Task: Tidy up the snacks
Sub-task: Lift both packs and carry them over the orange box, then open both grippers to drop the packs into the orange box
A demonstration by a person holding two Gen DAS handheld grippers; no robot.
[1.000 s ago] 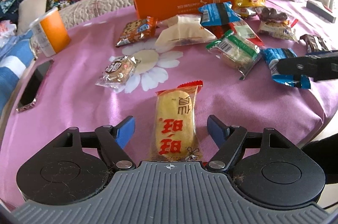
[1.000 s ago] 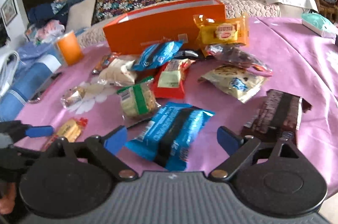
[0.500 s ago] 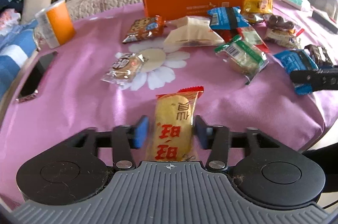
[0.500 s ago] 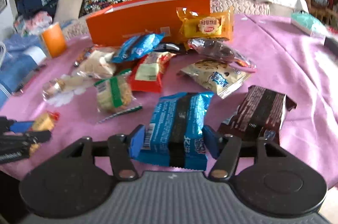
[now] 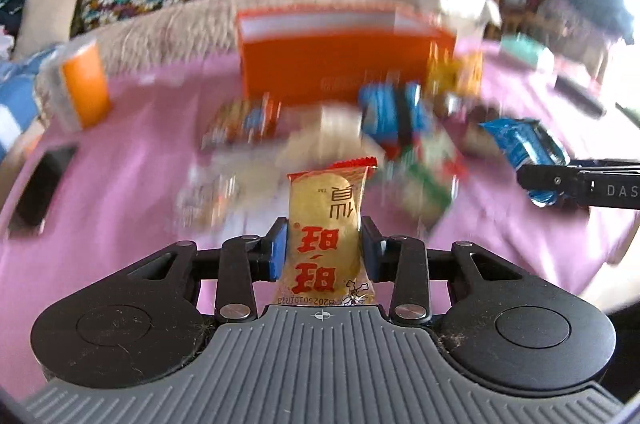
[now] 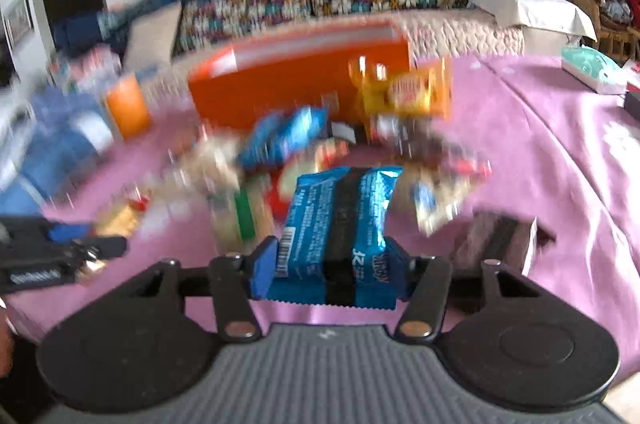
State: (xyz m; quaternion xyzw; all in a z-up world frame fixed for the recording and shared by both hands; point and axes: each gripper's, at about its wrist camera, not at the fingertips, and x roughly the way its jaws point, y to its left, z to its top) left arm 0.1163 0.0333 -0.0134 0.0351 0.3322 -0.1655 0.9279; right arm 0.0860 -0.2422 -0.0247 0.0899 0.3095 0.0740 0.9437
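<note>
Round tabletop under a pink-purple cloth (image 5: pixel 120 184), blurred across most of both views. Toward the far edge, a long open-topped orange cardboard box (image 5: pixel 340 64), standing lengthwise. At the far left edge, an orange-and-white cylindrical cup (image 5: pixel 78 84); nearer along that left edge, a flat black phone (image 5: pixel 40 192). Spread in front of the box, across the middle of the tabletop, a smeared heap of wrapped snacks (image 5: pixel 320 144), too blurred to tell apart singly. Near the right edge, close in the right wrist view, a dark brown rectangular snack packet (image 6: pixel 500 236), lying flat.

Clamped in the right gripper (image 6: pixel 332 264), blue pads pressed to both long sides, a shiny blue foil snack packet with a black band (image 6: pixel 340 224), raised off the cloth and tilted slightly. Seen again at the right edge of the left wrist view, sticking out of black fingers (image 5: pixel 560 180).

Clamped in the left gripper (image 5: pixel 324 252), pads tight on both sides, a yellow plastic-wrapped rice cracker with red characters and a red serrated top (image 5: pixel 326 232), standing upright above the near edge of the tabletop.
</note>
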